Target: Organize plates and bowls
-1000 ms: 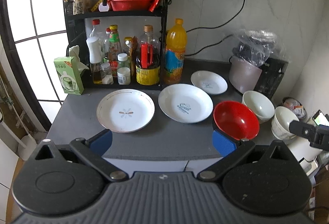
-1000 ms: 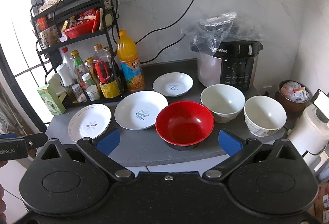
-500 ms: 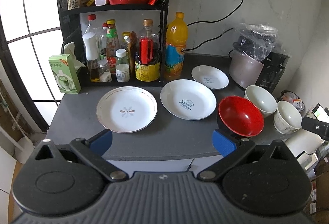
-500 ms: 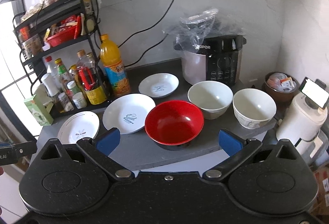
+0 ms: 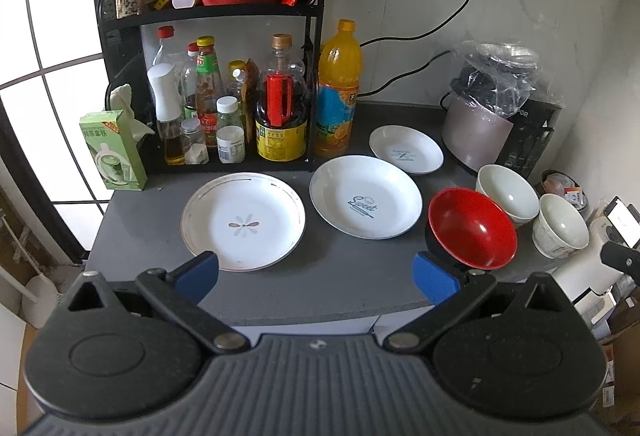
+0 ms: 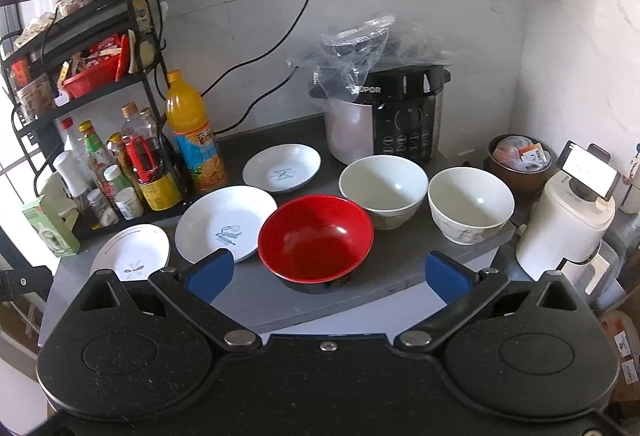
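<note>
We hold the left hand-held gripper (image 5: 315, 272) and the right hand-held gripper (image 6: 327, 274) wide open and empty above the front edge of the table (image 5: 352, 292). Just ahead of the right one stands the red bowl (image 6: 316, 238), and its rim overlaps the edge of the middle plate (image 6: 226, 222). If we lift the bowl carelessly, we think it can drag this plate. The two white bowls (image 6: 383, 189) stand close together near the right edge of the table, so a push may send one off. The flower plate (image 5: 243, 220) and the small plate (image 5: 406, 149) lie flat, and their thin rims may slip from the pads.
</note>
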Action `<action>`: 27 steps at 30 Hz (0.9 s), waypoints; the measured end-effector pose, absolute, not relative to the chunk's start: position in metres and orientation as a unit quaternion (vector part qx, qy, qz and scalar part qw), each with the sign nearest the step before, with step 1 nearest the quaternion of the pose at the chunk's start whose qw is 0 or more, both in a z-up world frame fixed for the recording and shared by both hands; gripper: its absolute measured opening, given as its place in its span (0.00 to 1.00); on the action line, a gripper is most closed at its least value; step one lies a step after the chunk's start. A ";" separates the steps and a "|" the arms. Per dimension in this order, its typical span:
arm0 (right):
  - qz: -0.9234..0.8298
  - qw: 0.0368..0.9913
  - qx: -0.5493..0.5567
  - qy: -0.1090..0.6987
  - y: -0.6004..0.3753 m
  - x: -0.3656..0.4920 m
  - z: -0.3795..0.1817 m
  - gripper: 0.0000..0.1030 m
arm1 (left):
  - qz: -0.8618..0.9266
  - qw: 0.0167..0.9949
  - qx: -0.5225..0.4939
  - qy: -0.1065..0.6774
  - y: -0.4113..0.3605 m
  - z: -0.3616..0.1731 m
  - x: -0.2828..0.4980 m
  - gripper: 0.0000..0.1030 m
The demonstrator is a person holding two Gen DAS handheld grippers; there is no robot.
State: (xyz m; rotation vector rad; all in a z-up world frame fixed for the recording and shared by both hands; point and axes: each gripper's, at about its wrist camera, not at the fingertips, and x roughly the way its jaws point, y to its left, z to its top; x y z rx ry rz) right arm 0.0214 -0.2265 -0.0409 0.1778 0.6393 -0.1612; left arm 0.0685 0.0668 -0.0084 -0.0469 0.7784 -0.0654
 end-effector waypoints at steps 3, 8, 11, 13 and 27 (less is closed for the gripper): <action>-0.083 0.941 0.094 0.314 -0.234 0.026 -0.043 1.00 | -0.038 0.925 -0.022 0.377 0.063 -0.008 0.072 1.00; -0.084 0.940 0.105 0.315 -0.254 0.041 -0.047 1.00 | -0.039 0.926 -0.021 0.376 0.052 -0.009 0.083 1.00; -0.078 0.941 0.107 0.312 -0.267 0.052 -0.050 1.00 | -0.042 0.924 -0.020 0.379 0.041 -0.010 0.094 1.00; -0.072 0.941 0.105 0.314 -0.277 0.062 -0.052 1.00 | -0.041 0.925 -0.022 0.378 0.033 -0.010 0.103 1.00; -0.018 0.939 0.100 0.329 -0.360 0.139 -0.078 0.85 | -0.029 0.933 -0.027 0.358 -0.066 -0.012 0.182 0.99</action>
